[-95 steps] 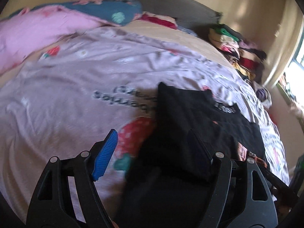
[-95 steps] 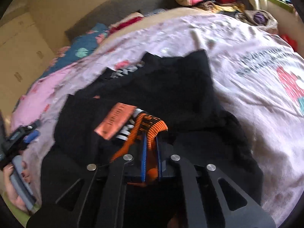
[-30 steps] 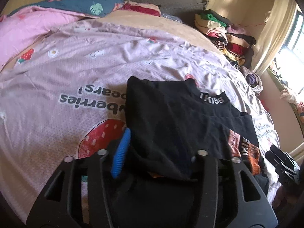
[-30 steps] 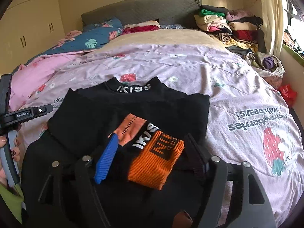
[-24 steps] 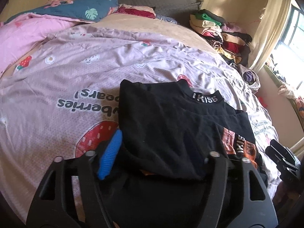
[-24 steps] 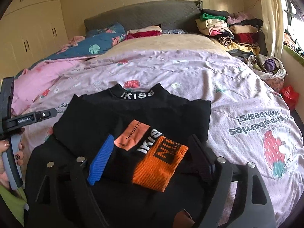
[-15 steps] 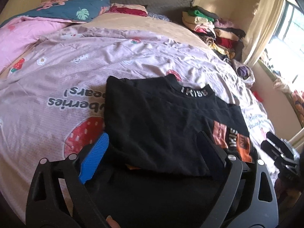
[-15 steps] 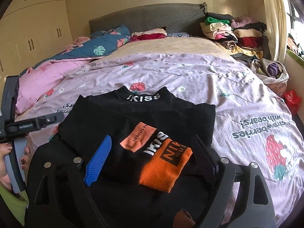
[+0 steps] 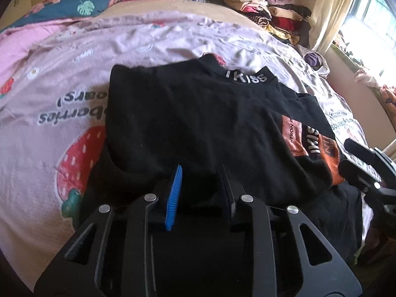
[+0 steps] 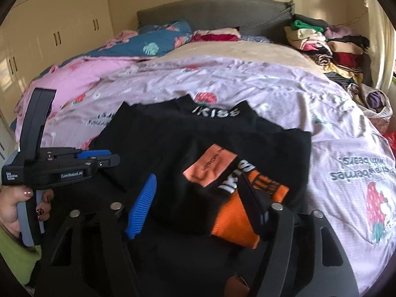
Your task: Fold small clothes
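Half a second on, both grippers have edged closer to the black top [image 9: 198, 113], and both sets of jaws have just been closing.

From the left wrist camera, the left gripper [image 9: 201, 185] sits at the near hem of the top with its jaws drawn narrow; a fold of the black fabric lies between the blue pad [image 9: 174, 195] and the dark one, though whether the pads actually pinch it cannot be told. The top lies partly folded on the lilac strawberry-print bedspread [image 9: 61, 94], its "IKISS" collar at the far side. The right gripper [image 9: 363, 168] shows just beyond the top's orange cuff [image 9: 331, 158].

From the right wrist camera, the right gripper [image 10: 198, 198] straddles the folded sleeve of the top [image 10: 173, 143] with its jaws moderately wide, the orange cuff [image 10: 237, 222] between the fingers and the blue pad [image 10: 142, 208] clear of it. Left of the top, a hand [image 10: 14, 205] with painted nails holds the left gripper [image 10: 104, 159]. Stacked clothes [image 10: 329, 47] sit beyond the top, by the headboard [image 10: 212, 12].
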Demonstrator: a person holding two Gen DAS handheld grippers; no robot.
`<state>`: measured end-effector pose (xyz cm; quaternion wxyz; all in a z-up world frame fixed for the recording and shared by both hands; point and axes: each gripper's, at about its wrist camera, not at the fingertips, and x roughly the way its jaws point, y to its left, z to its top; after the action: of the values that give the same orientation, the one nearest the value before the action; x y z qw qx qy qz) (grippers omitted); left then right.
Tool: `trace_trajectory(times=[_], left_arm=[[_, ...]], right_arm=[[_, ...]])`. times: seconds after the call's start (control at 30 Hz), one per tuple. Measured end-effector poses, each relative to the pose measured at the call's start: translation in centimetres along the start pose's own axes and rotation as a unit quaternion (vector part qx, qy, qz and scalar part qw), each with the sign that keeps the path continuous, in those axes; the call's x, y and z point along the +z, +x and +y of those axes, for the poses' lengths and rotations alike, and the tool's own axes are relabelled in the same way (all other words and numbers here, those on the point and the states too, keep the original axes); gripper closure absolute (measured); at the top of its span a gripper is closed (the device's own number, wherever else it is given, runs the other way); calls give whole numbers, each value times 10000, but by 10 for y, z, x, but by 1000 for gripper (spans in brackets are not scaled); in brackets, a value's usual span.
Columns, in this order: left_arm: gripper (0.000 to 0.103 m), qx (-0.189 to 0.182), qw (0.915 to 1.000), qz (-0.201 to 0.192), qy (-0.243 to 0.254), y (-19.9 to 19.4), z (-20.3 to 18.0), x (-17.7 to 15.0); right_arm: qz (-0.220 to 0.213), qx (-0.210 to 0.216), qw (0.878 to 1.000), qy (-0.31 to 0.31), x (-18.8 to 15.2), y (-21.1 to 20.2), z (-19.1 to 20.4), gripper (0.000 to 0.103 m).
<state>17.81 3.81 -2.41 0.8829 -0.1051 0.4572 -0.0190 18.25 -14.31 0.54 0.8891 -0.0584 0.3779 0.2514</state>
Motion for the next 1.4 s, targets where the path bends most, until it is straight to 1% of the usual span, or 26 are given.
trace_trajectory(times=[0.07, 0.27, 0.33, 0.4, 0.43, 0.7, 0.8, 0.87, 0.9, 0.97, 1.1, 1.17, 1.23, 1.27, 1.4], left_arm=[[82, -30, 10000, -2, -29, 1, 3, -1], [82, -42, 10000, -5, -40, 1, 4, -5], [82, -41, 10000, -1, -35, 1, 5, -5], [82, -60, 10000, -2, -53, 1, 5, -7], [82, -68, 10000, 1, -59, 1, 4, -7], [82, -22, 9999, -86, -73, -6, 2, -11], [82, -45, 9999, -103, -126, -10, 3, -11], [82, -70, 9998, -113, -150, -12, 4, -12], [82, -76, 9998, -119, -159, -13, 4, -12], [79, -100, 9997, -125, -187, -15, 4, -11], [68, -91, 9996, -161, -205, -20, 3, -11], [62, -62, 9996, -182, -215, -21, 2, -10], [53, -66, 9995, -220, -239, -25, 3, -10], [50, -53, 9994, -239, -258, -27, 4, -10], [49, -100, 9989, -254, -370, -31, 8, -9]], right_arm=[[107, 24, 9999, -61, -3, 7, 4, 41], [416, -7, 9990, -147, -11, 25, 8, 42], [599, -108, 9980, -161, -14, 33, 6, 42], [946, -329, 9947, -218, -21, 45, 4, 41], [993, -344, 9942, -227, -22, 48, 4, 41], [924, -304, 9951, -203, -23, 44, 2, 40], [865, -268, 9957, -172, -21, 40, 0, 37], [809, -261, 9963, -158, -19, 37, 1, 32], [785, -247, 9965, -153, -18, 36, 1, 31], [728, -230, 9970, -158, -16, 32, 1, 22], [673, -246, 9973, -128, -15, 29, 1, 19], [642, -273, 9975, -109, -14, 28, 0, 13], [615, -295, 9976, -72, -13, 27, 0, 12], [596, -286, 9978, -47, -12, 26, -1, 9], [530, -286, 9982, 50, -11, 22, -5, 8]])
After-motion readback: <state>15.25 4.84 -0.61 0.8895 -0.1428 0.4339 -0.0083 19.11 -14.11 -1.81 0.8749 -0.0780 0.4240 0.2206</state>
